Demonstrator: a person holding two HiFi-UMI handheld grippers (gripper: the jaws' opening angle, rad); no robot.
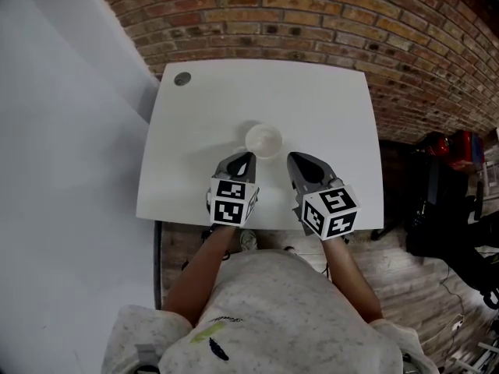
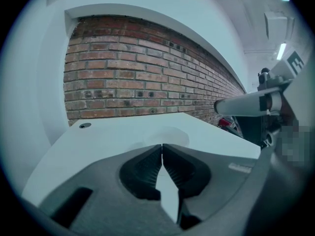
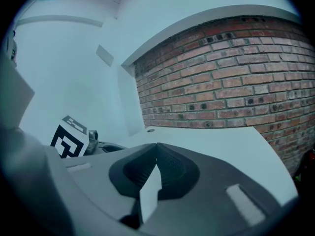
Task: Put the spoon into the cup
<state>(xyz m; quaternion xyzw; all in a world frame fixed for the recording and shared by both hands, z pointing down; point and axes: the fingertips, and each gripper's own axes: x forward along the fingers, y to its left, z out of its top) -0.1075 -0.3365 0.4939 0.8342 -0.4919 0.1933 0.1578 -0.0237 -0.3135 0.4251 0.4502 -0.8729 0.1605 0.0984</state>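
Note:
A white cup [image 1: 263,140] stands upright on the white table [image 1: 312,100], a little in front of its middle. In the left gripper view the cup [image 2: 168,134] shows faintly just beyond the jaw tips. My left gripper [image 1: 247,157] [image 2: 162,145] sits just left of and in front of the cup, jaws closed together on nothing. My right gripper [image 1: 293,157] [image 3: 157,144] sits just right of the cup, also shut and empty. I see no spoon in any view.
A small grey round disc [image 1: 182,78] [image 2: 84,125] lies at the table's far left corner. A brick wall [image 1: 312,14] runs behind the table. A white wall [image 1: 62,131] stands at left. Dark equipment and red items [image 1: 452,178] sit on the floor at right.

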